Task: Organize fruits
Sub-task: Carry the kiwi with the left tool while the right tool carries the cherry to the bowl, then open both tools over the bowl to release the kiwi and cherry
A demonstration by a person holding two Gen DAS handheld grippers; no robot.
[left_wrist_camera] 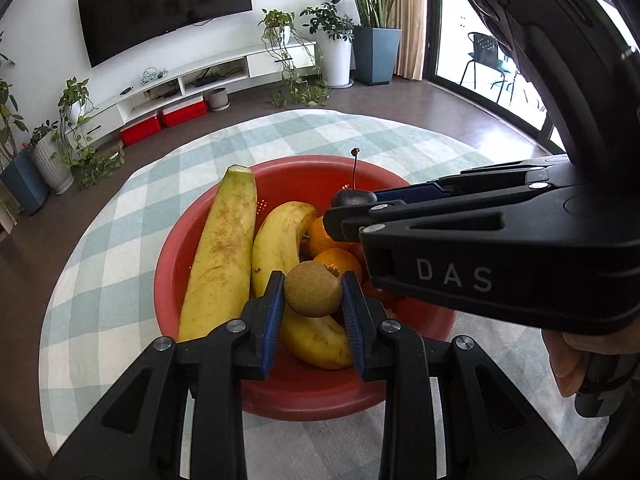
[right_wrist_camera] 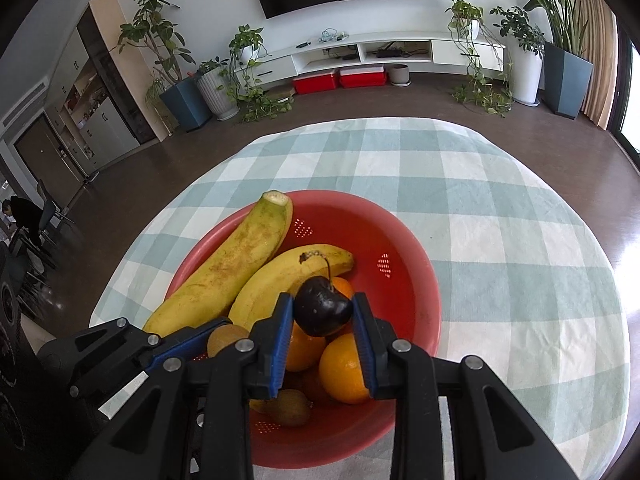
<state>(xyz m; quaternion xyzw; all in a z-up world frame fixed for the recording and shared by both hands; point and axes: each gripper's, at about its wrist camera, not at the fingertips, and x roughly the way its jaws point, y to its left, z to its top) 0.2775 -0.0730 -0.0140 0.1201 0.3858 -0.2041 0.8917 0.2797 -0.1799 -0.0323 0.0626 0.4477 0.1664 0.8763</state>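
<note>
A red colander bowl (left_wrist_camera: 176,248) (right_wrist_camera: 412,280) sits on a green-checked tablecloth. It holds a long yellow-green fruit (left_wrist_camera: 220,256) (right_wrist_camera: 224,268), a banana (left_wrist_camera: 276,240) (right_wrist_camera: 280,276), oranges (left_wrist_camera: 336,262) (right_wrist_camera: 344,368) and a kiwi (right_wrist_camera: 288,406). My left gripper (left_wrist_camera: 313,290) is shut on a brown kiwi (left_wrist_camera: 313,289) above the bowl; it also shows in the right wrist view (right_wrist_camera: 224,340). My right gripper (right_wrist_camera: 323,308) is shut on a dark cherry (right_wrist_camera: 322,306) with a stem, also above the bowl. In the left wrist view the right gripper (left_wrist_camera: 352,208) comes in from the right with the cherry (left_wrist_camera: 352,198).
The round table's cloth (left_wrist_camera: 120,216) (right_wrist_camera: 500,240) extends around the bowl, with brown floor beyond its edges. A TV unit (right_wrist_camera: 400,52), red boxes (right_wrist_camera: 340,78) and potted plants (right_wrist_camera: 524,40) stand far behind.
</note>
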